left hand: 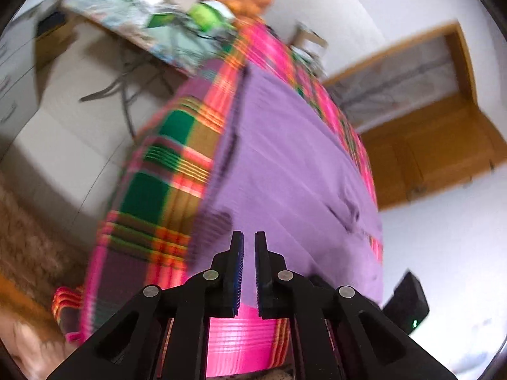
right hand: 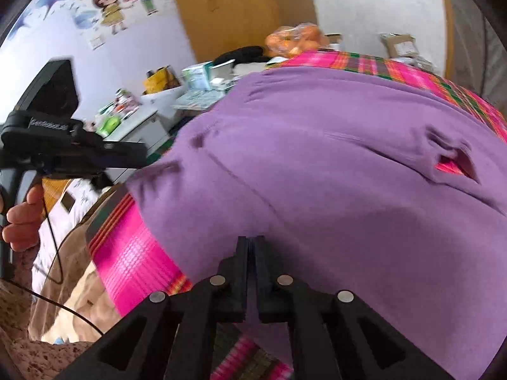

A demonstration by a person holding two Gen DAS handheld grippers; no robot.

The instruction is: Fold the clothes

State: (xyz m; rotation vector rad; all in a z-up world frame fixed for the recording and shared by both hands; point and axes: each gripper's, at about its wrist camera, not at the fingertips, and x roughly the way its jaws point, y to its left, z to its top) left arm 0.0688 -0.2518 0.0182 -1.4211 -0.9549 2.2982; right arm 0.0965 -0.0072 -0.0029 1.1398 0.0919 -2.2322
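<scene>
Ahead of both tongs, a purple knit garment lies spread flat across a bright pink, green and orange plaid blanket, which covers a raised surface. By its lie, the garment is still at the spreading or first-fold stage; no fold line is visible. The left gripper sits over the garment's near edge with its jaws drawn close and a narrow slit between them; nothing is seen in that slit, and the view is blurred, so it is judged clenched and empty. The right gripper has its jaws pressed almost together at the near hem, with purple cloth directly in front of and beneath the tips; whether a pinch of fabric is caught between them cannot be told. A person's hand holding the left tool appears to the left of the right tongs, clear of the garment. The next move likely calls for a firm hold on a hem or sleeve before carrying it across the body.
</scene>
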